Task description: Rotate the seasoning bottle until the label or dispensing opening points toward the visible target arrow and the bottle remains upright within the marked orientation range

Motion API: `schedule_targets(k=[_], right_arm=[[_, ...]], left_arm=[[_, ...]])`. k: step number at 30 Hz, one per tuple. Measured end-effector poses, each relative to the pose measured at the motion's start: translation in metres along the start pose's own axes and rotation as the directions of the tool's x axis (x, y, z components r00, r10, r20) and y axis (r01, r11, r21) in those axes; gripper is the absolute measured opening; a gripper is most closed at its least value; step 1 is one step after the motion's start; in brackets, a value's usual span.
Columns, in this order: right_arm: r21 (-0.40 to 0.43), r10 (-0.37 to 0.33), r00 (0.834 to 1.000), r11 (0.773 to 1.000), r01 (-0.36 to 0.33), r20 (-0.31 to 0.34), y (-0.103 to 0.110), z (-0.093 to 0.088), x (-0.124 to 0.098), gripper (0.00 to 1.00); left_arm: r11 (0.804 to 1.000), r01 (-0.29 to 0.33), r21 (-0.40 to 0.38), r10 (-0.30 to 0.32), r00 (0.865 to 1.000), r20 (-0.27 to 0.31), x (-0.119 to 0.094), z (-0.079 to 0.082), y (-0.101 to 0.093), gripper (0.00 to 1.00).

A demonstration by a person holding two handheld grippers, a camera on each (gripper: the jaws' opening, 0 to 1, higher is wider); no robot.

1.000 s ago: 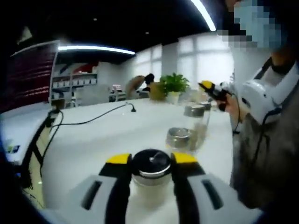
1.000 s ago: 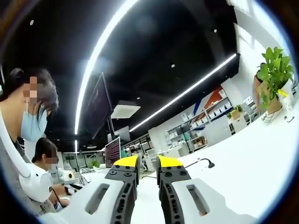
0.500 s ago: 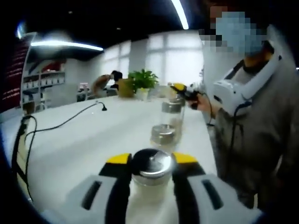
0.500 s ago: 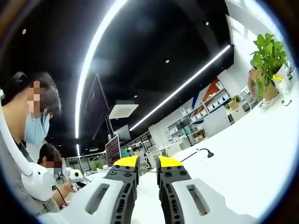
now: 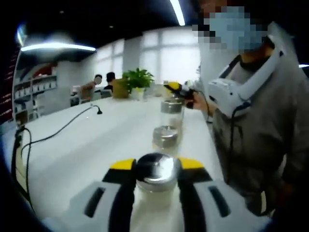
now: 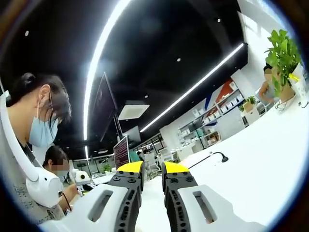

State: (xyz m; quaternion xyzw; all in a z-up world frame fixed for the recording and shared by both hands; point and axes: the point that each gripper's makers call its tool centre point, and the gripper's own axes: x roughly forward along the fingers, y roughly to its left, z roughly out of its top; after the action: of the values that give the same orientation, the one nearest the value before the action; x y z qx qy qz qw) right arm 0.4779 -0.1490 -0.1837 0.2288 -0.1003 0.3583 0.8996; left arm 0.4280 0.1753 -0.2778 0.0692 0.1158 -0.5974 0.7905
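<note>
Left gripper (image 5: 155, 165): yellow-tipped jaws closed against both sides of the seasoning bottle (image 5: 155, 176), gripping just under its metal cap; grip looks firm, contact on both sides.
Seasoning bottle: upright between the left jaws, low centre of the left gripper view; shiny silver lid on top, pale contents below; label or opening direction can't be made out, too blurred.
Other jars: second jar (image 5: 166, 137) with a metal lid stands on the table just beyond the held bottle; a taller clear jar (image 5: 172, 112) behind it, further along the same line.
Table (image 5: 87, 145): long white top; black cable (image 5: 53, 137) runs across the left part to a small plug end.
Right gripper (image 6: 152, 167): jaws nearly together, narrow slit between the yellow tips, nothing in it; pointed up over the white table toward the ceiling lights. In the left gripper view it shows small at (image 5: 176, 89), held out past the tall jar.
Person (image 5: 256, 111): stands at the table's right edge, grey top, white headset hanging round the neck.
Plant (image 5: 138, 79): green, in a pot at the far end of the table; two people sit just beside it.
Background: shelving along the left wall, bright windows behind.
</note>
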Motion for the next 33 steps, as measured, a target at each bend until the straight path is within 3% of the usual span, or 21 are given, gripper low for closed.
schedule_targets(k=[12,14,15,18,21,22,24,27,30,31,33], right_arm=[[-0.025,0.055,0.998,0.998,-0.055,-0.002,0.016,0.0,0.001,0.13],[-0.041,0.036,0.999,0.999,-0.037,-0.011,0.015,0.0,0.0,0.12],[-0.048,0.035,0.999,0.998,-0.035,-0.009,0.016,0.002,-0.001,0.12],[-0.05,0.042,0.999,0.998,-0.042,0.014,0.02,0.008,-0.006,0.12],[-0.04,0.029,0.999,0.999,-0.029,0.013,0.016,0.007,-0.009,0.12],[-0.036,0.027,1.0,0.999,-0.027,0.012,0.015,0.007,-0.009,0.12],[-0.022,0.024,1.0,0.999,-0.024,0.013,0.012,0.006,-0.008,0.12],[-0.013,0.037,0.999,0.999,-0.037,-0.011,0.012,0.007,0.001,0.12],[-0.034,0.044,0.999,0.998,-0.044,-0.02,0.013,0.012,0.01,0.12],[-0.038,0.047,0.999,0.998,-0.048,-0.01,0.014,0.016,0.013,0.12],[-0.045,0.056,0.998,0.997,-0.055,0.012,0.017,0.021,0.016,0.12]], left_arm=[[0.997,0.072,0.036,-0.071,0.997,-0.032,0.002,-0.001,-0.005,0.35],[0.997,0.076,0.004,-0.076,0.997,-0.031,0.002,-0.001,-0.003,0.35],[0.999,0.045,-0.025,-0.046,0.999,-0.028,0.003,-0.001,0.0,0.35],[1.0,0.013,0.023,-0.013,1.0,-0.001,0.002,0.002,-0.003,0.38],[0.998,-0.015,-0.058,0.021,0.994,0.11,-0.005,0.018,-0.008,0.55],[0.996,-0.04,-0.075,0.048,0.992,0.118,-0.009,0.019,-0.006,0.6],[0.993,-0.1,-0.068,0.107,0.988,0.114,-0.013,0.019,-0.002,0.61],[0.976,-0.213,-0.041,0.217,0.965,0.149,-0.019,0.019,0.003,0.58],[0.938,-0.343,-0.053,0.347,0.917,0.195,-0.025,0.019,0.014,0.58],[0.918,-0.39,-0.068,0.395,0.896,0.201,-0.029,0.017,0.019,0.57],[0.901,-0.419,-0.117,0.435,0.866,0.246,-0.031,0.019,0.018,0.54]])
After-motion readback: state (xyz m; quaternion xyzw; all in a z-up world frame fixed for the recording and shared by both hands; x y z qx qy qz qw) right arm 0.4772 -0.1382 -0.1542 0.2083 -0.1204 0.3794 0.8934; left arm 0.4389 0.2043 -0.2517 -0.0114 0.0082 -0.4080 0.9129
